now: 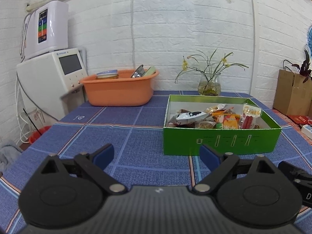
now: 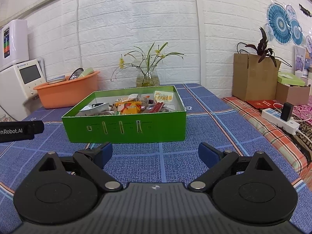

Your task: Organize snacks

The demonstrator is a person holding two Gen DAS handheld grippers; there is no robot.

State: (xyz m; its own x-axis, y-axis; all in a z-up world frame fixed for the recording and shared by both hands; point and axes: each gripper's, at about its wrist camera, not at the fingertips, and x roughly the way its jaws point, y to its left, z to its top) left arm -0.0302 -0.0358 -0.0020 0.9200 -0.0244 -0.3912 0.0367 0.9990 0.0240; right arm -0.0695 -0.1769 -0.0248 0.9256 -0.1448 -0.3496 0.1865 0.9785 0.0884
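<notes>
A home room: white brick wallpaper [image 2: 165, 29], a plaid-clothed table [image 2: 195, 107], a flower vase [image 2: 147, 77] at centre, paper fans [image 2: 280, 22] upper right.

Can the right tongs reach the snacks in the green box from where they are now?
Probably yes. The right tongs stand open and empty in front of the green box, with only bare blue tablecloth between. The box has no lid, so the snacks lie exposed; the tongs must clear its front wall.

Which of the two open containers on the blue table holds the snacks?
The green box, nearest both grippers, holds the wrapped snacks. The orange basin, farther back left, holds tins and a lid instead.
</notes>
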